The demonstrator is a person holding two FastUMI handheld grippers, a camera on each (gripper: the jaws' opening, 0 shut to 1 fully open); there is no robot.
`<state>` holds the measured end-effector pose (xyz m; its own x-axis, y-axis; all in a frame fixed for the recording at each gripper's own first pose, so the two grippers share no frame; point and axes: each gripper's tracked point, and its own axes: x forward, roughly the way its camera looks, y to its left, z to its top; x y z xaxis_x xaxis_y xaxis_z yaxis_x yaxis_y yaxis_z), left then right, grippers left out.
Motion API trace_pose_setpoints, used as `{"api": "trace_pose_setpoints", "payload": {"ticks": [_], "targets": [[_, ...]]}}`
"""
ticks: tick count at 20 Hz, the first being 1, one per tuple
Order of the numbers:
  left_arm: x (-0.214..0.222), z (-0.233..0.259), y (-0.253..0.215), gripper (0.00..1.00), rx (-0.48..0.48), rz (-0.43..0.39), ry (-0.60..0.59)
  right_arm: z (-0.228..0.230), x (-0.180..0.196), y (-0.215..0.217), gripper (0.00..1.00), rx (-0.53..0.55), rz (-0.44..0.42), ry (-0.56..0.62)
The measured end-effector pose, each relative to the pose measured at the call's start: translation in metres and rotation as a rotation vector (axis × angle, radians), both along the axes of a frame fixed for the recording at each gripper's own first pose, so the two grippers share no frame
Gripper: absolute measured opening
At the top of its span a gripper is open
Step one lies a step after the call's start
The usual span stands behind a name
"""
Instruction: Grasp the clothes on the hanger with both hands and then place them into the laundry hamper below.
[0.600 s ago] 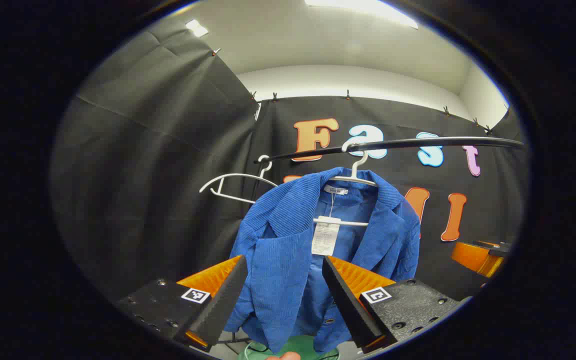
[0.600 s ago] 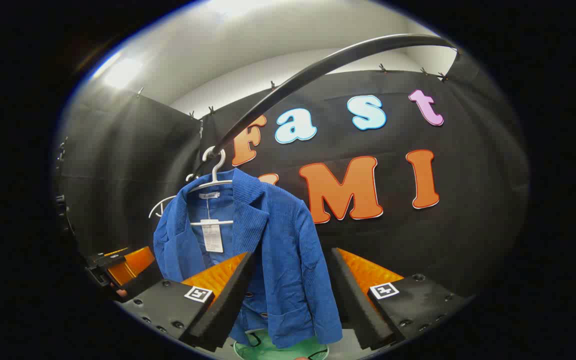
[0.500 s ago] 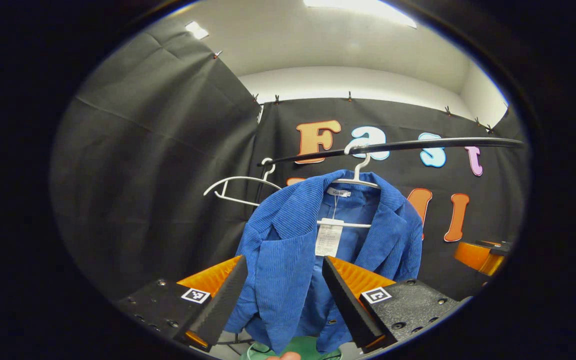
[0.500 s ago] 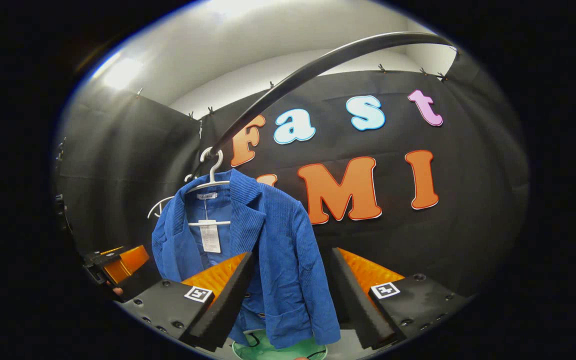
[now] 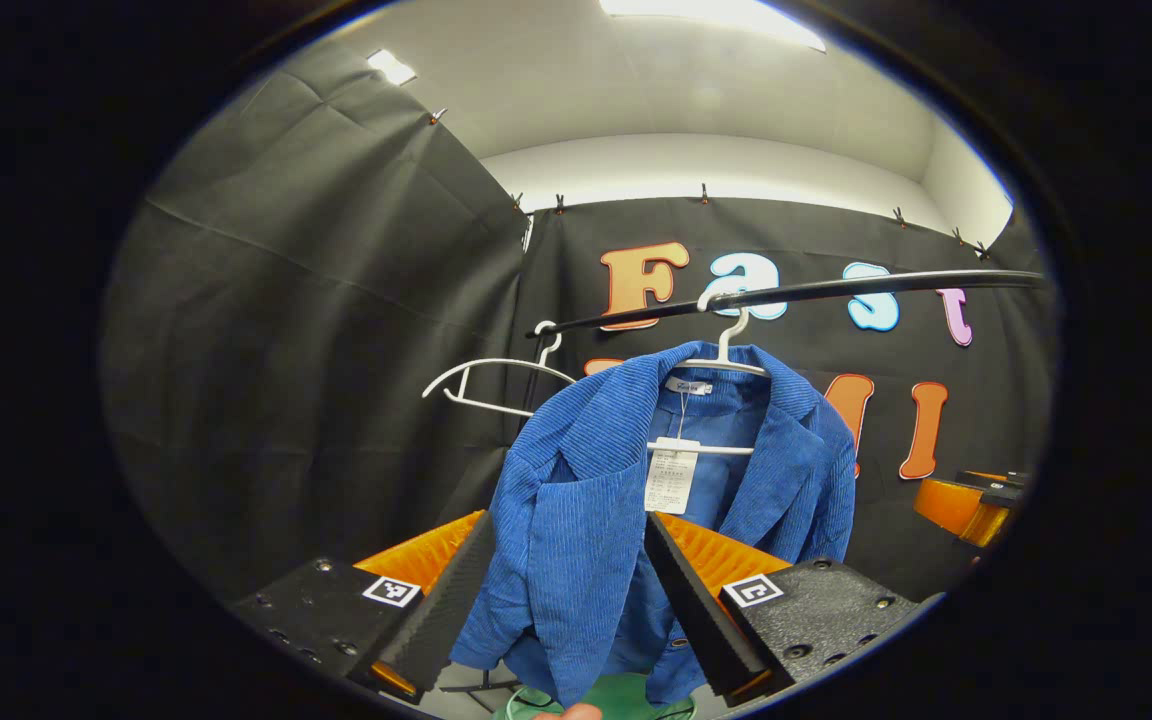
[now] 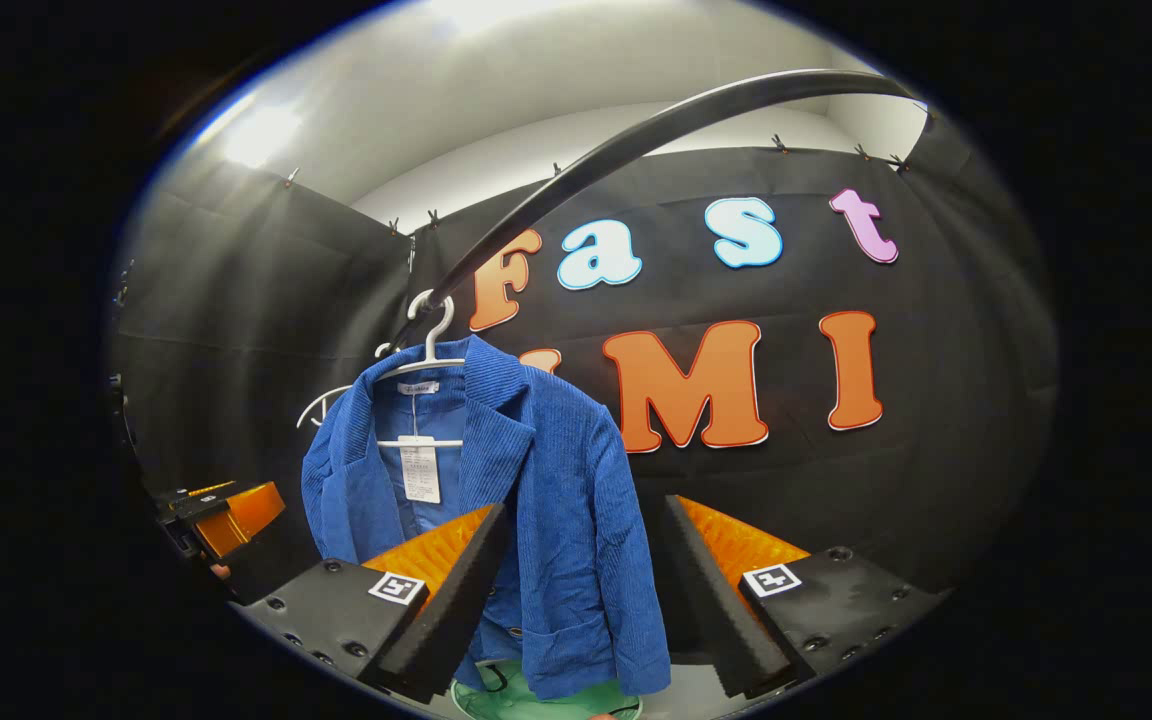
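Black cloth walls, black rail, white ceiling

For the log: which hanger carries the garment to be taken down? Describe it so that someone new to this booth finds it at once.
Start at the black rail running across the cloth wall. Two white hangers hook over it: take the loaded hanger with a blue corduroy jacket and a white paper tag. The empty hanger beside it carries nothing.

A blue jacket hangs on a white hanger beyond the right gripper, whose fingers stand apart.
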<state>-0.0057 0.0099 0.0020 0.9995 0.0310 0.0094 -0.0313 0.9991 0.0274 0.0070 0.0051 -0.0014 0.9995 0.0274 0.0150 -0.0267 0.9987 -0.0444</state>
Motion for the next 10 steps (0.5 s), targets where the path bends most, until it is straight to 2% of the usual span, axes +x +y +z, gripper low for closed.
{"api": "trace_pose_setpoints", "payload": {"ticks": [6, 9, 10], "targets": [[0.003, -0.006, -0.003, 0.94, 0.012, 0.0, 0.007, -0.005, 0.009, -0.002, 1.0, 0.041, -0.007, -0.026], [0.007, -0.012, -0.004, 0.92, 0.03, 0.0, 0.02, -0.007, 0.024, -0.002, 1.0, 0.02, 0.001, -0.03], [0.01, -0.014, -0.003, 0.95, 0.041, 0.004, 0.028, -0.009, 0.031, 0.0, 1.0, 0.006, 0.006, -0.023]]}}
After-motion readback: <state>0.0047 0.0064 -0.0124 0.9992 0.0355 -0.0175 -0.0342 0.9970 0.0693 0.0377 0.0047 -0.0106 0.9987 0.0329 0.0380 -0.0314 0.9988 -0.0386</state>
